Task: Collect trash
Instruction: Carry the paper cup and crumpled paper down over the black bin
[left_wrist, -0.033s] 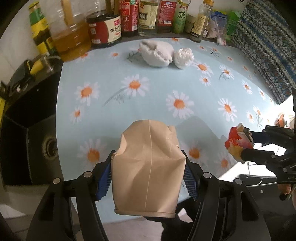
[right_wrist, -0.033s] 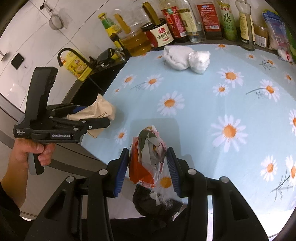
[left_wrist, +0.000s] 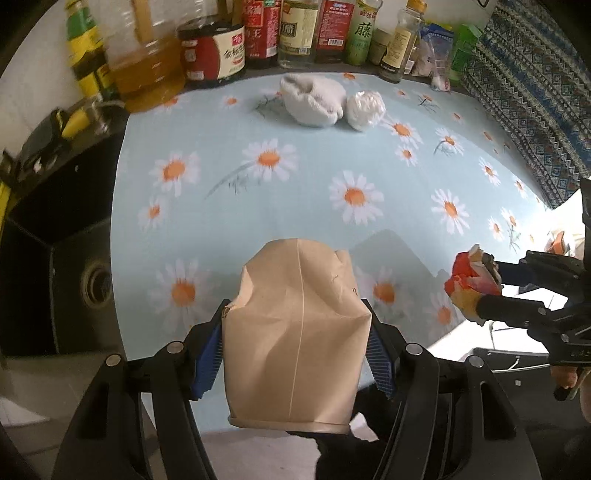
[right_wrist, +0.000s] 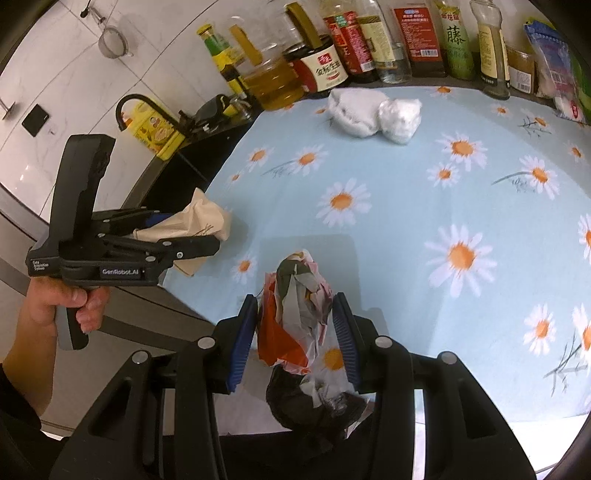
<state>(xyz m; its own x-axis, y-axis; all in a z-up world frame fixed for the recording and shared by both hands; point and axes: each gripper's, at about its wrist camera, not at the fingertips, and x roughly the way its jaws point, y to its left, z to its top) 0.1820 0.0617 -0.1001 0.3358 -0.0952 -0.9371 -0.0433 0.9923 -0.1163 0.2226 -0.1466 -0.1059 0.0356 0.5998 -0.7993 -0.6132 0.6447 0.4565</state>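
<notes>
Below the near edge of the daisy-print tablecloth, both loads hang partly out of sight: the flattened brown paper bag hides whatever lies under it, and the bottom of the crumpled wrapper wad ends in a dark, blurred clump that cannot be made out. At the frame's right edge in the left wrist view the right gripper is cut off, with only its fingers and the red and white wad showing. The bottles along the back wall are cropped at the top.

The middle of the cloth is open. A white cloth bundle and a crumpled white plastic ball sit touching each other near the far bottles, well apart from both grippers. To the left the cloth ends at a dark sink with its black tap.

The left gripper, held level by the person's hand beside the table edge, pinches the paper bag between its blue pads. The right gripper points forward over the near edge, pads pressed against the wad.
</notes>
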